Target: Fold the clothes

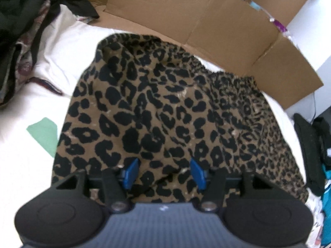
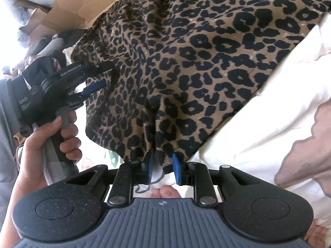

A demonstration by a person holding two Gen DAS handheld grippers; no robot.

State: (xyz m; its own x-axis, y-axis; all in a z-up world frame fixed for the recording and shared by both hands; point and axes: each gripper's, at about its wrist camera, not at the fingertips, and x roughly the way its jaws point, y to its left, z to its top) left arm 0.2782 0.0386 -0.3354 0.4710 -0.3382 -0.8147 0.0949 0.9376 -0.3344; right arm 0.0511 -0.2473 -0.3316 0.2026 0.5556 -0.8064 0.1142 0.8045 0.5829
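A leopard-print garment [image 1: 157,107] lies spread on the white bedding [image 1: 68,47]. My left gripper [image 1: 164,172] is open, its blue pads [image 1: 130,172] apart over the garment's near edge, with fabric between them. In the right wrist view the same garment [image 2: 202,57] hangs draped. My right gripper [image 2: 162,169] is open, its pads on either side of the garment's lower edge; I cannot tell if they touch it. The left gripper [image 2: 99,76] shows there at left, held by a hand, its fingers at the cloth's side edge.
Flattened cardboard [image 1: 206,26] lies behind the garment. A pile of dark clothes [image 1: 22,31] sits at the far left. Black items [image 1: 310,150] lie at the right edge. A green patch [image 1: 44,135] shows on the bedding. White bedding [image 2: 258,124] fills the right.
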